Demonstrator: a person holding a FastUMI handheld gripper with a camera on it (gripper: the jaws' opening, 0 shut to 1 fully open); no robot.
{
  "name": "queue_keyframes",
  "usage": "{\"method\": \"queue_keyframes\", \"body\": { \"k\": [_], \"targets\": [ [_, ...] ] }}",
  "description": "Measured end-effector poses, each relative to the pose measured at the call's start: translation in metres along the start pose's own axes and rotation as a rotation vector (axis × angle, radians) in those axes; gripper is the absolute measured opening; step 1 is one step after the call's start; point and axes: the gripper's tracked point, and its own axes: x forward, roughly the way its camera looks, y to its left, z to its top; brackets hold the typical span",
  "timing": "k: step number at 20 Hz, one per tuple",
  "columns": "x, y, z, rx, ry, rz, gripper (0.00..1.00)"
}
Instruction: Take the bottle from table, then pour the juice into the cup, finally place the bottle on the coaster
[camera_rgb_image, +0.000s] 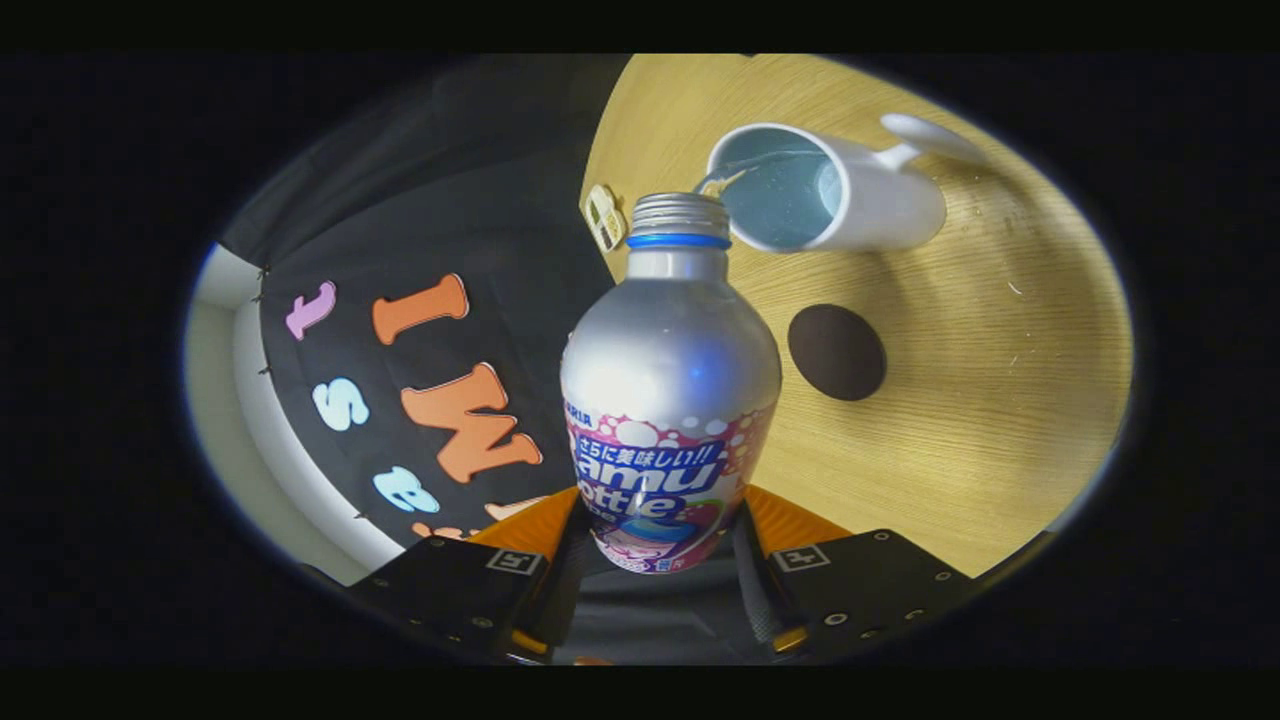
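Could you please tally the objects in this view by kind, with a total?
Bottle, held between the gripper fingers: 1
White cup: 1
Dark round coaster: 1
Small tag at the table edge: 1
Total: 4

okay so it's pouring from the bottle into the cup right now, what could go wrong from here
The bottle, shut in the tongs, pours a thin stream that enters the white cup right at its near rim; a small wobble could send liquid onto the table. The bottle's mouth sits close to that rim, so it might knock the cup. The tongs hold only the bottle's base, so it may slip.
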Motion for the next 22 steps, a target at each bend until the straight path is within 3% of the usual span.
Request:
{"method": "queue_keyframes", "body": {
  "k": [22],
  "targets": [
    [0.004, 0.017, 0.001, 0.123, 0.002, -0.014, 0.68]
  ]
}}
